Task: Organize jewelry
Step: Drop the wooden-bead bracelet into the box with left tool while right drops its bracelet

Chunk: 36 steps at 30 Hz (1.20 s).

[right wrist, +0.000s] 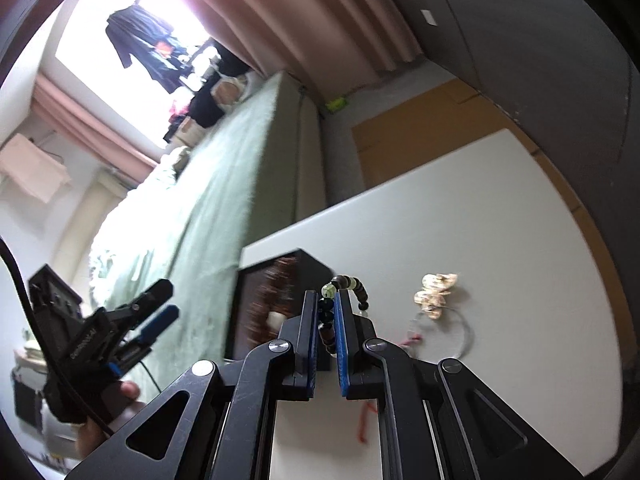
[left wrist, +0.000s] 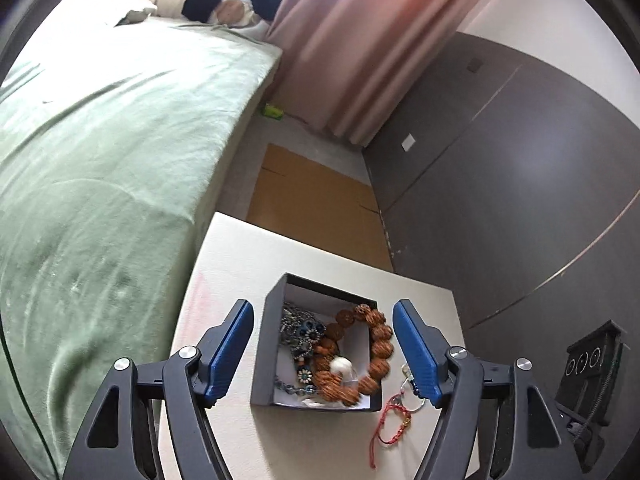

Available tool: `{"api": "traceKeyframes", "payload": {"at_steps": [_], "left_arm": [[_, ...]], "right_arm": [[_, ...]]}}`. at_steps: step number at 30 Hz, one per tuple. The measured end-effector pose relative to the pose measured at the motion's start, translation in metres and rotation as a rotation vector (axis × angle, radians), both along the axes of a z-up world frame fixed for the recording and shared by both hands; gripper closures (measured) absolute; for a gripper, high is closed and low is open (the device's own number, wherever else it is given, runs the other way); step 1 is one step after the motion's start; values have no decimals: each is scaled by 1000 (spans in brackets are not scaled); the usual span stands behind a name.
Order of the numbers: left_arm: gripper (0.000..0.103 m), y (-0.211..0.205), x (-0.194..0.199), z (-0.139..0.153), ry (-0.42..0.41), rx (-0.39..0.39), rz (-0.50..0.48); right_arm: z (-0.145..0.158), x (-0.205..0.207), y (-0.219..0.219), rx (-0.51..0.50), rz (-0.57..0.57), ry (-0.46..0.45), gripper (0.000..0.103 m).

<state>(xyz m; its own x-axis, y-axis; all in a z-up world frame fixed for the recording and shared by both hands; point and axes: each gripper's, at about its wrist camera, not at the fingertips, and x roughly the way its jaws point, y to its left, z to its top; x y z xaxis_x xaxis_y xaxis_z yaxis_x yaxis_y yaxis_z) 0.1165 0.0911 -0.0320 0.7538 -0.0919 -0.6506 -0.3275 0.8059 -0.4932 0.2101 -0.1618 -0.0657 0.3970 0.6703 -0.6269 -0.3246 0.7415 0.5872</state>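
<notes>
While my left gripper (left wrist: 323, 354) hangs over the white table (left wrist: 248, 264), its blue-padded fingers (left wrist: 230, 350) stand wide apart with nothing between them, one on each side of the dark jewelry box (left wrist: 264, 344). The box sits open on the table, framed almost exactly in the gap between those fingers. Inside it I can see a brown carved-bead bracelet (left wrist: 360, 354) curled against the right wall, with a pale round bead on it, and a tangle of blue-grey beaded jewelry (left wrist: 300, 336) along the left wall. Just outside the box, near its lower right corner and close under my right-hand finger pad, lies a red cord bracelet (left wrist: 390, 420) with a thin wire ring beside it.

On the other side, my right gripper (right wrist: 327, 316) is clamped on a strand of dark and pale green beads (right wrist: 348, 284); the strand rises between the blue pads and arches over past the fingertips to the right. The gripper sits at the near right corner of the box (right wrist: 256, 304), whose contents are blurred in this view. Further right on the table, well clear of the claw, rests a pale shell-like ornament (right wrist: 434, 292) on a thin wire hoop, and the red cord (right wrist: 366, 420) shows below the fingers.

A green-covered bed (left wrist: 100, 160) runs along the table's left, pink curtains (left wrist: 360, 40) hang beyond it, and flat cardboard (left wrist: 316, 204) lies on the floor.
</notes>
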Motion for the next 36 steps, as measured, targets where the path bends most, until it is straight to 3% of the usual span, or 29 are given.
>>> {"api": "traceKeyframes", "payload": {"at_steps": [10,13,14,16,18,23,26,36], "left_arm": [[30,21,-10,6,-21,-27,48],[30,25,-14,8,-28,-34,60],[30,25,-14,9,-28,-33,60],[30,24,-13,8,-24,-30,57],[30,21,-11,8,-17,-28,48],[30,4,-5,7,-6,-7,7],[30,-12,0,6,-2,7,-26],[30,-85,18,-3,31,97,-201]], "right_arm": [[21,-11,47,131,106,-74,94],[24,-14,62,127,127,-104,92],[23,-13,67,102,133,-106,87],[18,-11,72,54,135,-79,50],[15,-11,63,31,86,-81,44],[12,-6,33,-3,17,-47,43],[11,-5,8,-22,-29,-33,37],[17,-2,-56,3,-141,-4,29]]}}
